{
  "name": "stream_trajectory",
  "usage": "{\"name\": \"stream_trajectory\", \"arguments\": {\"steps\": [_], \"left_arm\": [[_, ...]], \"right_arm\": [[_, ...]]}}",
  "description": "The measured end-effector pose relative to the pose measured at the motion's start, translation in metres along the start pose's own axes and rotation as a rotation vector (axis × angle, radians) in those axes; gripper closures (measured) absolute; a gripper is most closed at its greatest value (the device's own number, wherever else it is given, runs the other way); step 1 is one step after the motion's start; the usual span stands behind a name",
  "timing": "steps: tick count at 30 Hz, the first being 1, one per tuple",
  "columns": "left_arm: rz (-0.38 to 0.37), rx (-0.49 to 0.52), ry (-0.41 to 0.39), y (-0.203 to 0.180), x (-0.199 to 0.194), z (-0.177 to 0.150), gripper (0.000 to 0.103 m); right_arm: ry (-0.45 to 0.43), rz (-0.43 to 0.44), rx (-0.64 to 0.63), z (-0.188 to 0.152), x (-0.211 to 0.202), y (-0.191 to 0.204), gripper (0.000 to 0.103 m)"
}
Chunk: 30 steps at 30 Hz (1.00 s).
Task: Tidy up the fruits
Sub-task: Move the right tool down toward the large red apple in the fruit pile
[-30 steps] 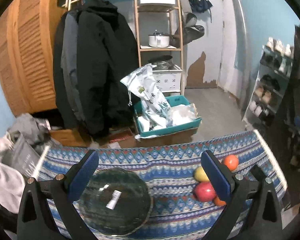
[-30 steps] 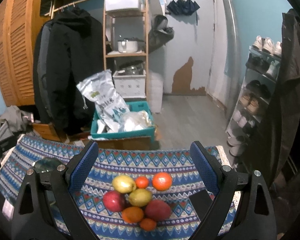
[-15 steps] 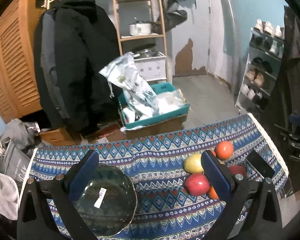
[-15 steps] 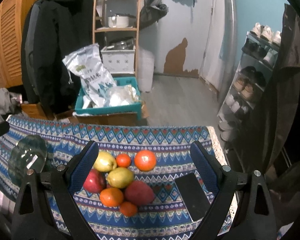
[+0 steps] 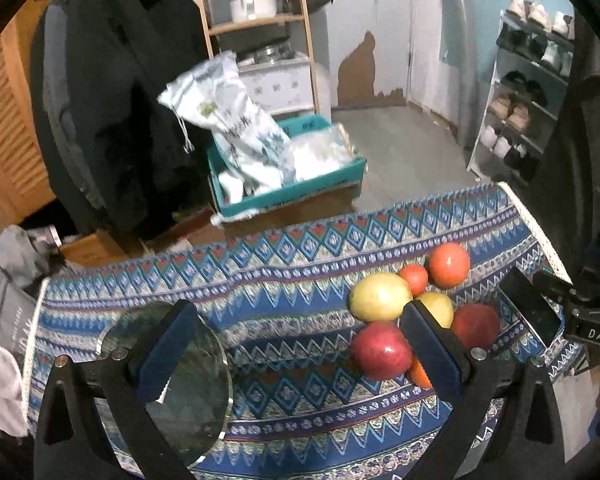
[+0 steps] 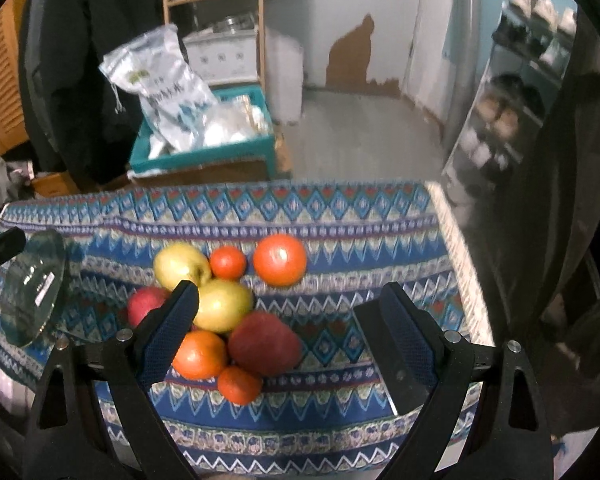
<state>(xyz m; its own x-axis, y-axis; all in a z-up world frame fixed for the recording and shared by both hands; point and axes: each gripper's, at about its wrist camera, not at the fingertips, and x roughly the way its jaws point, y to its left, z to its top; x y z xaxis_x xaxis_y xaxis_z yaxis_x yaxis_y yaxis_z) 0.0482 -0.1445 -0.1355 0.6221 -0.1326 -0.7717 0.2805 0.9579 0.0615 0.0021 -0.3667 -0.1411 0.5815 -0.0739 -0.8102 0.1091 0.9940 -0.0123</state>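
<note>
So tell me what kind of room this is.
Most likely a home entryway or storage room: dark coats hang on a rail, a shoe rack lines the wall, and a wooden shelf holds a pot. The fruit pile sits on a cloth-covered table.

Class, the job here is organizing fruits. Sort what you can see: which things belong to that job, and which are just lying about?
Belongs to the job:
yellow apples
red apples
oranges
glass bowl
left gripper
right gripper

Just lying about:
black phone
teal crate
white sack
dark coats
shoe rack
</note>
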Motion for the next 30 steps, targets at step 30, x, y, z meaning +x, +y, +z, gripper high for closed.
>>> {"name": "stream_trajectory", "arguments": {"steps": [30], "left_arm": [[-0.06,0.027,0.267,-0.044,0.113,-0.039,0.002]], "right_arm": [[0.302,0.07,-0.11,-0.049,0.108,0.008,0.012]]}}
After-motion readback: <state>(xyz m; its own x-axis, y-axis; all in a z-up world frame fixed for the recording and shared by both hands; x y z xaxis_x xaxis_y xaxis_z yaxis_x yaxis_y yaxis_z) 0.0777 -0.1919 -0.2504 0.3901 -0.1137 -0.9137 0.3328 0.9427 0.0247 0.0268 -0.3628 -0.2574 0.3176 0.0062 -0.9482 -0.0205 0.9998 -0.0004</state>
